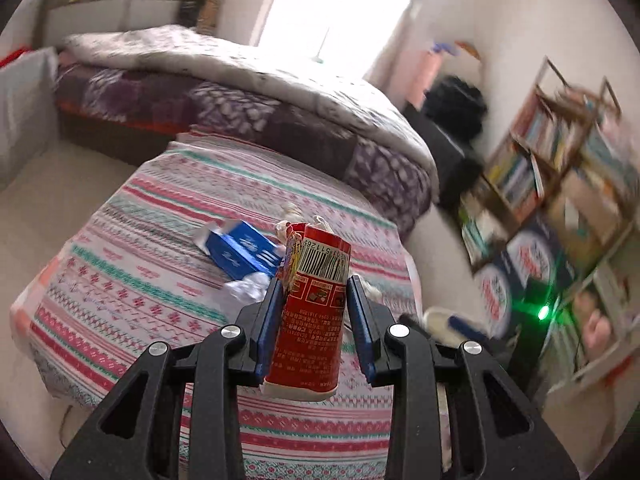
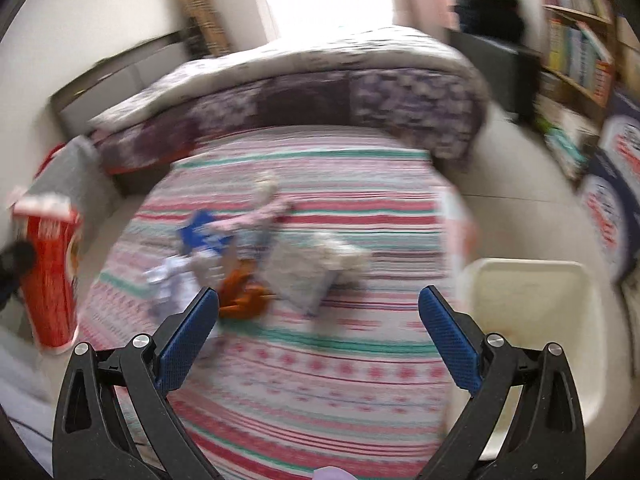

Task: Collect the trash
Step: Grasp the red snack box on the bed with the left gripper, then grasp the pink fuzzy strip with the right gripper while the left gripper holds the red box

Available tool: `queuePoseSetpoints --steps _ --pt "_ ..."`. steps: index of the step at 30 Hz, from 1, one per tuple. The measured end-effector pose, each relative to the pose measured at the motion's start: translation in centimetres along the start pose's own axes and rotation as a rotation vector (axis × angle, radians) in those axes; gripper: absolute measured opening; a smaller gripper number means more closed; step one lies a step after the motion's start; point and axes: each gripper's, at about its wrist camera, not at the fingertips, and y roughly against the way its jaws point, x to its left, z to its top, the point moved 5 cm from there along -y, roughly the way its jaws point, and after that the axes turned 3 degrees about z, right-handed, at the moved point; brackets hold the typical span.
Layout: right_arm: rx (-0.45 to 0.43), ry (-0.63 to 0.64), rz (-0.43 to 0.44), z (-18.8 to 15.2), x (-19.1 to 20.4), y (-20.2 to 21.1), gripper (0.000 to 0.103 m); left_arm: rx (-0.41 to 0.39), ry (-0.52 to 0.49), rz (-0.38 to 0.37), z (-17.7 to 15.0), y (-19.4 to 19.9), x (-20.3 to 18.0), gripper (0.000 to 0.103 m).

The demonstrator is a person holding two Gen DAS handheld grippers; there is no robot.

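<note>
My left gripper (image 1: 314, 284) is shut on a red paper cup (image 1: 314, 312) with a barcode, held above the striped bed cover (image 1: 160, 300). The cup also shows in the right wrist view (image 2: 50, 276) at the far left. A blue box (image 1: 242, 250) and crumpled white paper (image 1: 246, 288) lie on the cover behind it. My right gripper (image 2: 319, 294) is open and empty above the bed. Below it lie the blue box (image 2: 202, 232), white paper (image 2: 170, 280), an orange wrapper (image 2: 242, 298) and a grey packet (image 2: 300, 274). A cream bin (image 2: 532, 320) stands at the bed's right side.
A folded purple quilt (image 1: 280, 120) lies across the far part of the bed. A bookshelf (image 1: 560, 184) and stacked boxes (image 1: 516, 276) stand along the right wall. A dark chair with a black bag (image 1: 454, 108) is near the window. Pale floor surrounds the bed.
</note>
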Motion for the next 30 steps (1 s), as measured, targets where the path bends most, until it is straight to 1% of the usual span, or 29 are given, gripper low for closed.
queuePoseSetpoints --steps 3,7,9,12,13,14,15,17,18,19,21,23,30 --pt "0.001 0.034 0.055 -0.1 2.1 -1.5 0.096 -0.004 0.045 0.018 0.3 0.1 1.4 0.033" --pt "-0.013 0.074 0.087 0.1 4.6 -2.8 0.094 -0.004 0.082 0.026 0.6 0.0 2.6 0.033" --pt "-0.004 0.073 0.087 0.5 5.1 -3.7 0.092 -0.006 0.08 0.037 0.6 0.0 2.9 0.033" --pt "0.016 0.054 0.099 0.8 5.4 -4.9 0.082 -0.004 0.08 0.043 0.6 -0.2 3.4 0.034" --pt "0.026 0.048 0.107 0.9 5.5 -5.3 0.075 -0.001 0.079 0.047 0.6 -0.3 3.4 0.034" --pt "0.04 0.04 0.119 1.1 5.5 -5.7 0.065 0.0 0.077 0.053 0.5 -0.4 3.5 0.034" --pt "0.051 0.029 0.129 1.2 5.4 -6.1 0.059 0.002 0.074 0.061 0.5 -0.5 3.6 0.034" --pt "0.069 -0.004 0.139 1.1 5.2 -6.7 0.039 0.007 0.075 0.069 0.4 -0.8 3.8 0.034" --pt "0.084 -0.016 0.147 1.0 5.0 -7.0 0.032 0.009 0.077 0.072 0.4 -0.9 3.9 0.034" --pt "0.1 -0.025 0.155 0.8 4.9 -7.3 0.018 0.009 0.079 0.076 0.4 -1.0 4.0 0.034" --pt "0.107 -0.05 0.168 0.6 4.7 -7.3 0.015 0.008 0.085 0.085 0.5 -1.1 4.2 0.034" --pt "0.087 -0.048 0.181 0.9 4.8 -6.6 0.011 -0.001 0.096 0.086 0.6 -1.0 4.4 0.034" --pt "-0.028 0.009 0.203 2.7 5.5 -2.4 0.01 -0.039 0.093 0.093 1.0 -0.5 3.7 0.034"
